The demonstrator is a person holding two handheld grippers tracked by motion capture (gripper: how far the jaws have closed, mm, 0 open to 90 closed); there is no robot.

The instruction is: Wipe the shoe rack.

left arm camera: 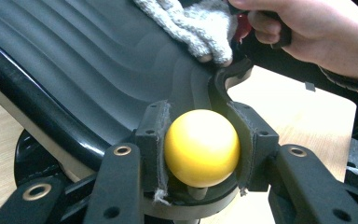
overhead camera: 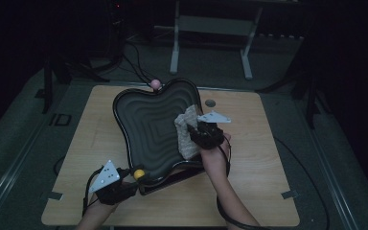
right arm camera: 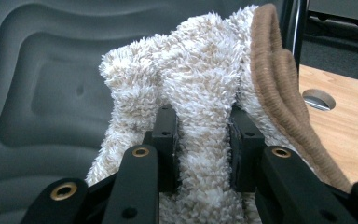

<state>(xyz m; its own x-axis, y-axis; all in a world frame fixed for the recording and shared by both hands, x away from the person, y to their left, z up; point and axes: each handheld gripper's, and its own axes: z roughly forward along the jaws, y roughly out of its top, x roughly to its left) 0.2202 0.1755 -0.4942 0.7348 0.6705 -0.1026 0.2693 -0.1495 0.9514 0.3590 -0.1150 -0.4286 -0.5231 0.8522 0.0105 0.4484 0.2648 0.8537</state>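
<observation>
1. Left gripper (overhead camera: 124,184), lower left of the high view: fingers (left arm camera: 151,140) clamped on the yellow ball knob (left arm camera: 201,147) at the near corner of the black ridged tray (overhead camera: 148,124). Probably gripped there to prop the tray tilted and steady while the other hand works.
2. Right gripper (overhead camera: 202,132), centre right of the high view: fingers (right arm camera: 165,140) pinched shut on a fold of the fluffy cream cloth (right arm camera: 200,116), brown trim (right arm camera: 275,79) hanging off to the right of that view.
3. Cloth pressed against the tray's right inner edge, near the rim; looks like a wiping pass along the ridges, hence the firm bunching between the fingers.
4. Tray sitting mid-tabletop (overhead camera: 263,167), far side raised, pink ball knob (overhead camera: 155,84) at its top edge.
5. Grip on the knob rather than the rim likely chosen to leave the dished surface free for the cloth.
6. Round grommet hole (overhead camera: 210,103) in the tabletop just beyond the tray's upper right.
</observation>
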